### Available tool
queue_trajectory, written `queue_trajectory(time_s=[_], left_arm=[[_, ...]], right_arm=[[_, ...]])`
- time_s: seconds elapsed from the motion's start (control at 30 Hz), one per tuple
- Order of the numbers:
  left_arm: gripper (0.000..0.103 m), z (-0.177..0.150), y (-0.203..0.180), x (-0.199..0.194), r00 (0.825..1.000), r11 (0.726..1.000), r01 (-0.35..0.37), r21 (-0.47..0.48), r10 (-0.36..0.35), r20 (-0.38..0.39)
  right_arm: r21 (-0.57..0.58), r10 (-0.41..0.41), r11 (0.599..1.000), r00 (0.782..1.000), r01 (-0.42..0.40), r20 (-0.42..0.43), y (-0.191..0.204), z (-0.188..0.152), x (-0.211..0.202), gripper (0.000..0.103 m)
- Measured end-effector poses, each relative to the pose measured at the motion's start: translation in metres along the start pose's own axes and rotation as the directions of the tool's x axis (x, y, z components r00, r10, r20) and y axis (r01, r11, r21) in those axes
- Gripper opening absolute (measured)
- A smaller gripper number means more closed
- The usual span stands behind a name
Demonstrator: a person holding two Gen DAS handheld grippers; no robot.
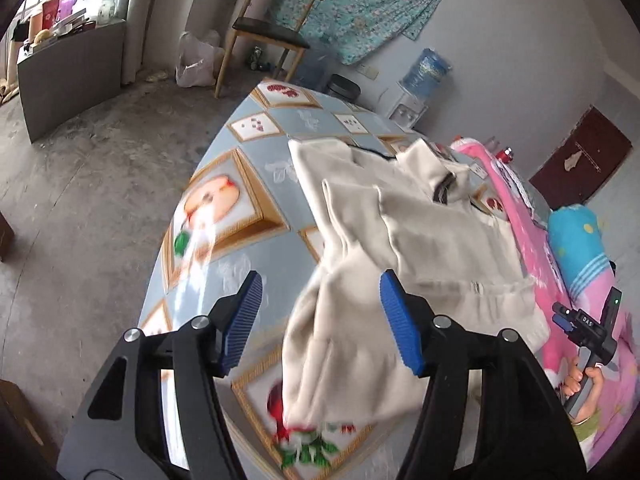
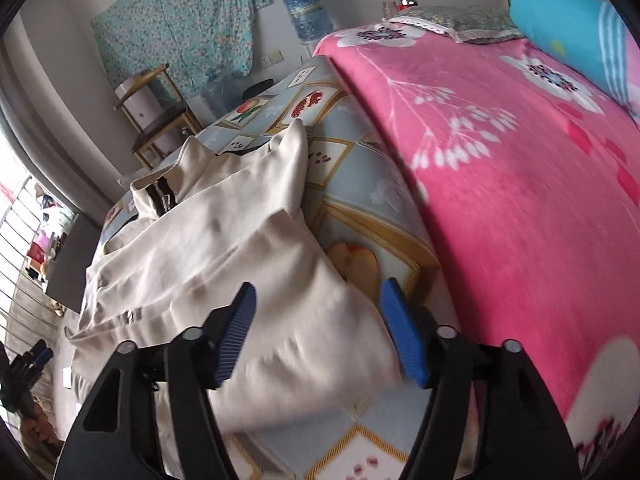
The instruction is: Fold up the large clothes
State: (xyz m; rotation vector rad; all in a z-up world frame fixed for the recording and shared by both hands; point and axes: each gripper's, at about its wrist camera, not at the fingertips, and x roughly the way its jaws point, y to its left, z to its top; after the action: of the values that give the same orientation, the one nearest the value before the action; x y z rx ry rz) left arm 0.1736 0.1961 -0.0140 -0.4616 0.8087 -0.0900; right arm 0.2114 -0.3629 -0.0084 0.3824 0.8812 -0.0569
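Observation:
A cream zip-up jacket (image 1: 420,236) lies partly folded on the bed's blue fruit-print sheet (image 1: 224,216). Its collar and dark zipper (image 1: 444,188) point to the far side. My left gripper (image 1: 320,312) is open and empty, hovering over the jacket's near corner. My right gripper (image 2: 316,320) is open and empty above the jacket's near sleeve part (image 2: 280,280). The right gripper also shows in the left wrist view (image 1: 580,328) at the far right, held by a hand. The collar shows in the right wrist view (image 2: 160,192).
A pink floral blanket (image 2: 520,200) covers the bed's right side, with a blue pillow (image 2: 572,24) on it. A wooden chair (image 1: 268,32), plastic bag (image 1: 196,60) and water dispenser (image 1: 424,72) stand by the far wall. Grey concrete floor (image 1: 80,200) lies left of the bed.

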Motion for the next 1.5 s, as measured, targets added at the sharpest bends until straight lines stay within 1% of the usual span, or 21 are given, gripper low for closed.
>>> queue_trajectory(time_s=[0.1, 0.2, 0.3, 0.4, 0.47, 0.5, 0.63, 0.7, 0.83, 0.87, 0.9, 0.93, 0.97, 1.0, 1.03, 1.07, 1.1, 1.17, 1.3, 1.37, 1.5], left_arm=[[0.062, -0.021, -0.004, -0.011, 0.999, 1.0, 0.028, -0.002, -0.028, -0.016], [0.065, -0.05, -0.006, -0.018, 0.997, 0.998, 0.059, -0.026, -0.06, -0.041], [0.069, -0.071, -0.001, -0.013, 0.99, 0.989, 0.117, -0.093, -0.124, -0.07], [0.069, -0.086, 0.009, 0.002, 0.98, 0.969, 0.147, -0.199, -0.17, -0.106], [0.069, -0.09, 0.017, 0.009, 0.976, 0.947, 0.164, -0.277, -0.196, -0.094], [0.071, -0.091, 0.021, 0.01, 0.974, 0.929, 0.19, -0.317, -0.22, -0.06], [0.072, -0.088, 0.033, 0.015, 0.972, 0.884, 0.219, -0.413, -0.236, 0.011], [0.072, -0.086, 0.033, 0.017, 0.975, 0.879, 0.21, -0.428, -0.22, 0.027], [0.071, -0.084, 0.017, 0.021, 0.989, 0.916, 0.148, -0.373, -0.136, 0.059], [0.066, -0.083, 0.015, 0.023, 0.991, 0.923, 0.131, -0.363, -0.116, 0.064], [0.055, -0.083, 0.011, 0.025, 0.994, 0.934, 0.1, -0.344, -0.082, 0.069], [0.043, -0.082, 0.007, 0.028, 0.997, 0.947, 0.057, -0.317, -0.036, 0.071], [0.038, -0.081, 0.004, 0.03, 0.998, 0.957, 0.016, -0.289, 0.005, 0.069], [0.036, -0.081, 0.002, 0.03, 0.997, 0.964, -0.006, -0.267, 0.025, 0.069], [0.031, -0.079, -0.007, 0.033, 0.995, 0.978, -0.054, -0.203, 0.07, 0.071], [0.028, -0.078, -0.016, 0.032, 0.991, 0.986, -0.095, -0.136, 0.107, 0.082], [0.023, -0.078, -0.022, 0.031, 0.987, 0.989, -0.123, -0.083, 0.131, 0.097], [0.017, -0.077, -0.043, 0.019, 0.97, 0.978, -0.197, 0.065, 0.185, 0.159], [0.01, -0.078, -0.068, -0.017, 0.94, 0.943, -0.259, 0.21, 0.196, 0.28], [0.009, -0.079, -0.081, -0.041, 0.924, 0.915, -0.289, 0.283, 0.188, 0.334], [0.009, -0.081, -0.074, -0.081, 0.931, 0.918, -0.254, 0.303, 0.147, 0.336]], right_arm=[[0.029, 0.027, 0.999, 0.999, -0.026, -0.027, -0.009, -0.025, -0.011, 0.075], [0.067, 0.04, 0.997, 0.997, -0.036, -0.067, -0.019, -0.045, -0.011, 0.075], [0.103, 0.049, 0.994, 0.994, -0.039, -0.094, -0.026, -0.06, -0.005, 0.075], [0.127, 0.059, 0.991, 0.995, -0.049, -0.077, -0.027, -0.065, -0.002, 0.075], [0.135, 0.067, 0.989, 0.996, -0.058, -0.065, -0.026, -0.064, -0.001, 0.075], [0.144, 0.067, 0.988, 0.996, -0.058, -0.06, -0.026, -0.062, 0.0, 0.075], [0.184, 0.064, 0.981, 0.998, -0.058, -0.027, -0.026, -0.056, 0.008, 0.075], [0.197, 0.047, 0.979, 0.999, -0.047, 0.001, -0.025, -0.053, 0.012, 0.075], [0.223, -0.006, 0.975, 0.998, -0.008, 0.064, -0.022, -0.048, 0.02, 0.075], [0.223, -0.031, 0.975, 0.996, 0.012, 0.083, -0.019, -0.046, 0.023, 0.075], [0.218, -0.051, 0.976, 0.994, 0.028, 0.097, -0.018, -0.045, 0.025, 0.075], [0.195, -0.085, 0.979, 0.99, 0.062, 0.11, -0.012, -0.042, 0.029, 0.068], [0.171, -0.109, 0.981, 0.987, 0.089, 0.114, -0.008, -0.04, 0.032, 0.061], [0.14, -0.126, 0.984, 0.985, 0.109, 0.121, -0.003, -0.039, 0.035, 0.05], [0.114, -0.136, 0.986, 0.983, 0.122, 0.126, 0.0, -0.038, 0.037, 0.038], [0.079, -0.154, 0.986, 0.979, 0.144, 0.133, 0.005, -0.036, 0.037, 0.031], [0.058, -0.161, 0.986, 0.977, 0.154, 0.143, 0.008, -0.036, 0.034, 0.019], [0.013, -0.17, 0.985, 0.968, 0.17, 0.183, 0.016, -0.037, 0.017, 0.015], [-0.067, -0.147, 0.984, 0.962, 0.167, 0.232, 0.037, -0.039, -0.021, 0.013], [-0.116, -0.132, 0.979, 0.961, 0.165, 0.243, 0.05, -0.046, -0.043, 0.013], [-0.155, -0.119, 0.975, 0.965, 0.158, 0.235, 0.057, -0.068, -0.077, 0.013]])
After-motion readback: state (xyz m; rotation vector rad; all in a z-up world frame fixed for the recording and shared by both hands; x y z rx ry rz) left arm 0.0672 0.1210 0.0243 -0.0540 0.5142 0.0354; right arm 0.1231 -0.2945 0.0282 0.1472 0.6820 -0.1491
